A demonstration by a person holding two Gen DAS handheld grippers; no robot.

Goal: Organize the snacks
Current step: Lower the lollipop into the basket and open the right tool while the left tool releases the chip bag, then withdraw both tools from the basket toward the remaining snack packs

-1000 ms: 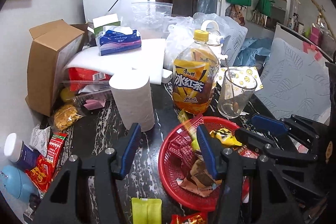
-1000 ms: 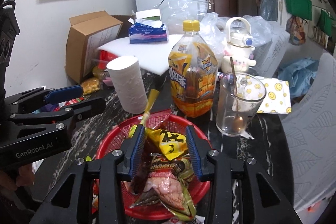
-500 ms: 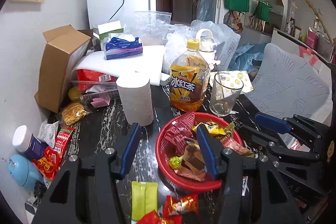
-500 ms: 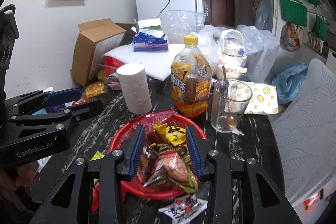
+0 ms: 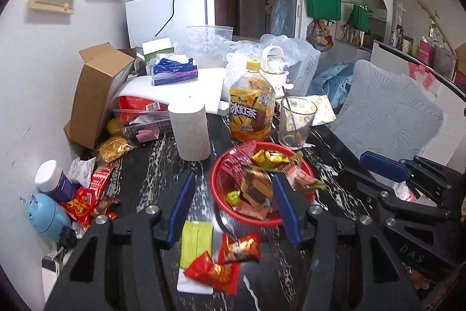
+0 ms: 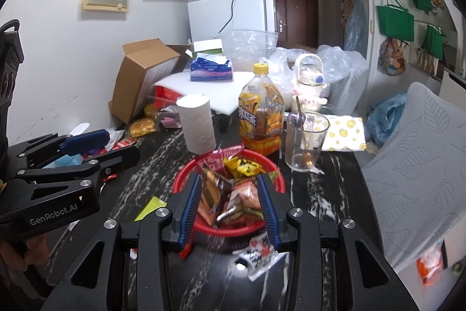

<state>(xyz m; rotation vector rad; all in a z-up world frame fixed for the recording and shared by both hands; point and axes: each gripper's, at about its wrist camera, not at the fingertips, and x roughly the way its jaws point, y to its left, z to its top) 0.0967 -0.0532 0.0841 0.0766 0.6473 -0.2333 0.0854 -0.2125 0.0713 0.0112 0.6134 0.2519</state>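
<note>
A red basket point(image 5: 217, 179) point(image 6: 180, 179) full of snack packets stands on the dark marble table. My left gripper point(image 5: 233, 188) is open and empty, above the table near the basket's front left. My right gripper point(image 6: 230, 188) is open and empty, just in front of the basket. Loose snacks lie before the basket: a green packet point(image 5: 196, 241), two red packets point(image 5: 240, 247) point(image 5: 214, 274) and a white packet point(image 6: 259, 252). More red packets point(image 5: 84, 200) lie at the left edge.
Behind the basket stand a paper roll point(image 5: 190, 130), an iced tea bottle point(image 5: 252, 107) and a glass with a spoon point(image 5: 295, 121). A cardboard box point(image 5: 96, 89), tissues and bags crowd the back. A white-capped bottle point(image 5: 54, 179) and blue gadget point(image 5: 46, 216) sit far left.
Both grippers have pulled back and up from the basket, staying open. The right gripper left the packets lying in the basket. More loose snacks now show in front of it.
</note>
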